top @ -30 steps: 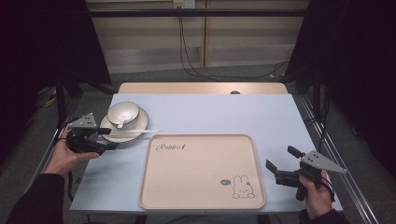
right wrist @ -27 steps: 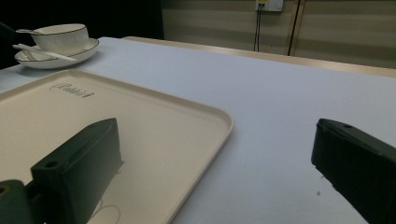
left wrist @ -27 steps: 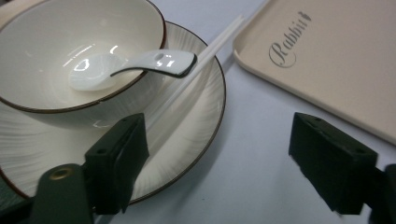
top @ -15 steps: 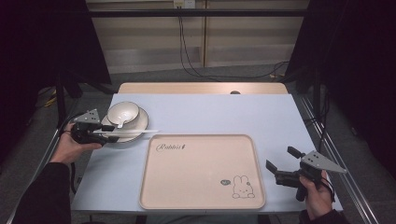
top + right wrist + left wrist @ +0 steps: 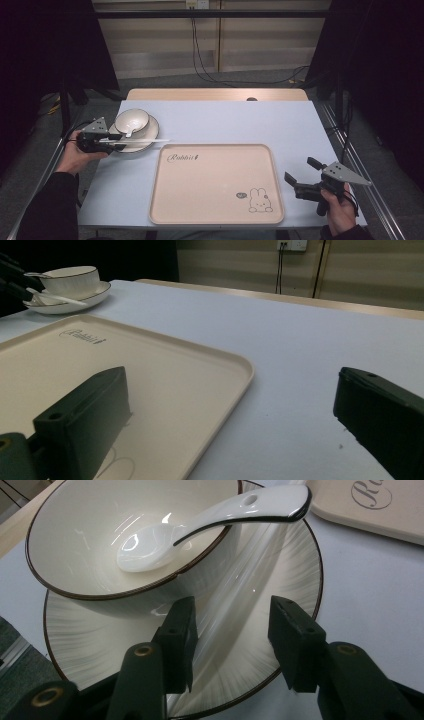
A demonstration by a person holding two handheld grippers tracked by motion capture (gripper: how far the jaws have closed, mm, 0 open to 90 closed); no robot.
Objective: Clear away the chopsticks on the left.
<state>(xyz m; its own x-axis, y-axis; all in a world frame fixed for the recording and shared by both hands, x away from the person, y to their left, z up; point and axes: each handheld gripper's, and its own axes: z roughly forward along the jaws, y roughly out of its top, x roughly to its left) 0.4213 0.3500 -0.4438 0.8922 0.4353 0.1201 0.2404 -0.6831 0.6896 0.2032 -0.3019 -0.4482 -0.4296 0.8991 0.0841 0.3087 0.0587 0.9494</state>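
Two jaws of my L gripper (image 5: 230, 645) stood apart, straddling the white rod (image 5: 135, 142) on the plate (image 5: 100, 645), upper left of frame; rod's long axis ran toward the tray (image 5: 216, 220). R gripper (image 5: 304, 176) sat released, lower right, far off.

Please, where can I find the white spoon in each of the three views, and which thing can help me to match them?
High view: the spoon lies in the bowl, far left, handle toward the left tool.
Left gripper view: top centre, scoop inside the bowl, handle over its rim to the right.
Right gripper view: too small to tell, near the bowl at top left.
Shared landmark: the tray, with its script lettering beside the plate.
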